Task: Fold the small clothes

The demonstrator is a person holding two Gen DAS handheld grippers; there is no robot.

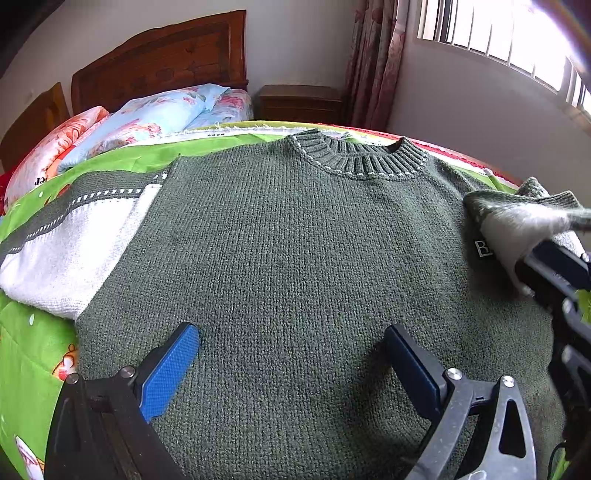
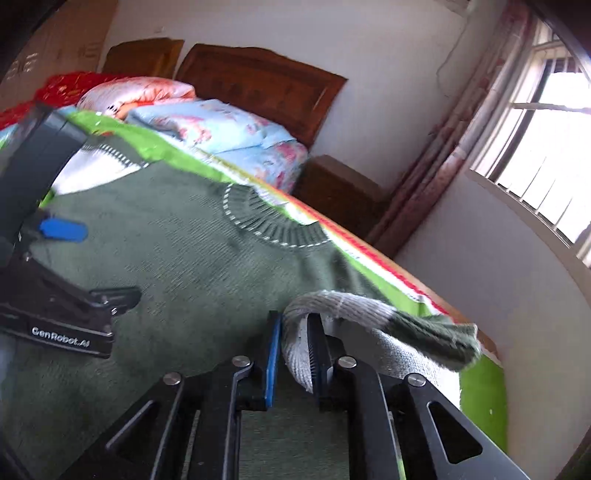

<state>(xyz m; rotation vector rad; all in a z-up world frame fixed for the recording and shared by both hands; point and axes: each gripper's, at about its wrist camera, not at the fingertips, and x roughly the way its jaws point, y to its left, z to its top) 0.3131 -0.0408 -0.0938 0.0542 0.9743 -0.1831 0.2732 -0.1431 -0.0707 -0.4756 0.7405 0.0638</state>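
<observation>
A small dark green knit sweater (image 1: 295, 240) lies flat on the bed, its ribbed collar (image 1: 362, 158) at the far side. Its left sleeve (image 1: 70, 240), white with a green stripe, lies spread out to the left. My left gripper (image 1: 291, 336) hovers open just over the sweater's lower chest, nothing between its blue pads. My right gripper (image 2: 295, 325) is shut on the white part of the right sleeve (image 2: 354, 314), whose green cuff (image 2: 436, 339) hangs to the right. In the left wrist view this right gripper (image 1: 524, 269) lifts the sleeve (image 1: 517, 218) over the sweater's right side.
A green printed bedcover (image 1: 33, 354) lies under the sweater. Folded floral quilts (image 1: 155, 114) are stacked by the wooden headboard (image 1: 162, 62). A wooden nightstand (image 1: 299, 101), a curtain (image 1: 373, 62) and a barred window (image 1: 509, 33) stand beyond the bed's far edge.
</observation>
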